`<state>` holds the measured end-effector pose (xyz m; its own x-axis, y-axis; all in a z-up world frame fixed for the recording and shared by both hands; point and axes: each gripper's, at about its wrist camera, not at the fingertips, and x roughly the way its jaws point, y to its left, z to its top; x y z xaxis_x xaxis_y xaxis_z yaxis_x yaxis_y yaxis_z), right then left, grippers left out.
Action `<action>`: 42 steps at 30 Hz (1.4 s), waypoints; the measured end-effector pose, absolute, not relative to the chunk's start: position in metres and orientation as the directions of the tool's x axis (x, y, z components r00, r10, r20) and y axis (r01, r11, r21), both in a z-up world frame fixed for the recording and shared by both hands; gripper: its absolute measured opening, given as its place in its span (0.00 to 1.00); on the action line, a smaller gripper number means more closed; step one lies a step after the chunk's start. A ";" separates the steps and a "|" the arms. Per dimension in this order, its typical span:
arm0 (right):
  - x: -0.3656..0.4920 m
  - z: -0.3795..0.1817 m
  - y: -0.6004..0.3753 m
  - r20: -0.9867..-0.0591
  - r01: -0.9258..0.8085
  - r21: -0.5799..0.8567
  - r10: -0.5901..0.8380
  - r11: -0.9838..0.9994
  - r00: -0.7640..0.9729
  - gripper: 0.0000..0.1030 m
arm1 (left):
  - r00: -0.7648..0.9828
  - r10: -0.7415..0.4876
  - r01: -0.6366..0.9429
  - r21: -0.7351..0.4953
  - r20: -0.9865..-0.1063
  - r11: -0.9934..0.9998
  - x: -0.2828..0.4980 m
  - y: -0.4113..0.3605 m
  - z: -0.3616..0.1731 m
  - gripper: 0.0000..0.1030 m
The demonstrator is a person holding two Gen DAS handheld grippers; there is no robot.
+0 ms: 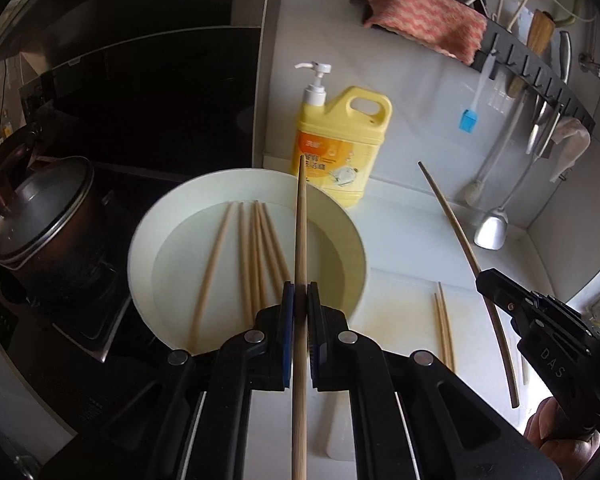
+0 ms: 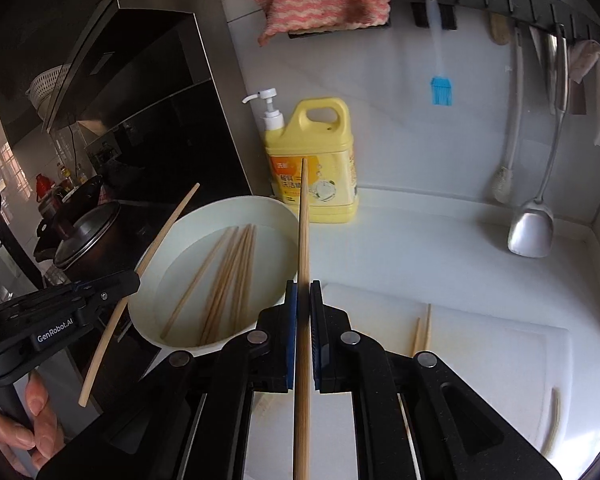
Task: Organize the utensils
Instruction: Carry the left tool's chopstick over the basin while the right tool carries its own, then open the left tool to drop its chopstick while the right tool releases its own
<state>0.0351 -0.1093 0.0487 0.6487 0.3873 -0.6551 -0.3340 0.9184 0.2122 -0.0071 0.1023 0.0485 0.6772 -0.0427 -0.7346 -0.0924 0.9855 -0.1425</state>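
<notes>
Wooden, slim and round, one chopstick (image 1: 300,240) sat clamped in the left gripper (image 1: 300,300) above the smooth white bowl (image 1: 148,240); another (image 2: 304,248) sat pinched in the right gripper (image 2: 304,300) just right of that bowl. Loose chopsticks (image 1: 256,256) lay inside it, fanned.

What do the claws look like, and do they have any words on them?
Both claws are black plastic with blue pads inside the fingers and round silver rivets at the joints. The left claw carries white "GenRobot.AI" lettering, the right claw raised "DAS" letters. Bare fingers grip the left handle. No cables or sleeves show.
</notes>
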 end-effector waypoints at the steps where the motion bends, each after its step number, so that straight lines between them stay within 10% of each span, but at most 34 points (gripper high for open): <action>1: 0.043 0.049 -0.096 -0.657 -0.339 0.225 0.400 0.913 0.640 0.06 | 0.676 -0.044 -0.095 -0.146 -0.736 0.985 -0.002 0.115 0.050 0.07; 37: 0.153 -0.047 0.055 -0.845 -0.225 0.230 0.309 0.947 0.437 0.06 | 0.460 -0.165 -0.003 -0.187 -0.873 0.982 0.126 0.207 -0.057 0.07; 42: 0.151 -0.042 0.047 -0.840 -0.207 0.232 0.303 0.951 0.450 0.13 | 0.482 -0.134 -0.031 -0.169 -0.866 0.985 0.122 0.213 -0.052 0.40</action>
